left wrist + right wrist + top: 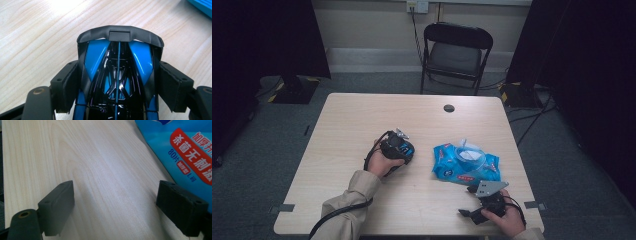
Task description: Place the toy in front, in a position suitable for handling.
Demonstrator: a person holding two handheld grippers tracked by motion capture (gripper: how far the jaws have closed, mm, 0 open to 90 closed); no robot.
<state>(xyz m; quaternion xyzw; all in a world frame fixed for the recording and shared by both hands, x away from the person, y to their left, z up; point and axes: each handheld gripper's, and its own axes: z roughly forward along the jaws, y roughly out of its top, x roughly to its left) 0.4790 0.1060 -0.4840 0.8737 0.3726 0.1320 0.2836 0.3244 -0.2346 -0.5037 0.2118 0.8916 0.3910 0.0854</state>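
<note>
Currently the left gripper (pixel 398 148) clamps a glossy blue-and-black toy car (pixel 117 75), jaws wide against both its flanks, just left of the blue wipes pack (pixel 466 163). Right gripper (pixel 484 200), near the pack's front edge, jaws wide apart, holding nothing. Risk: slick bodywork could slide out of the pads; the pack's open flap may snag.

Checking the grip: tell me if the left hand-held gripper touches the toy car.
Touching. The left gripper view shows the left hand-held gripper pads pressed against the toy car.

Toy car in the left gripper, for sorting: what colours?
Glossy black and blue toy car, best in the left gripper view.
</note>
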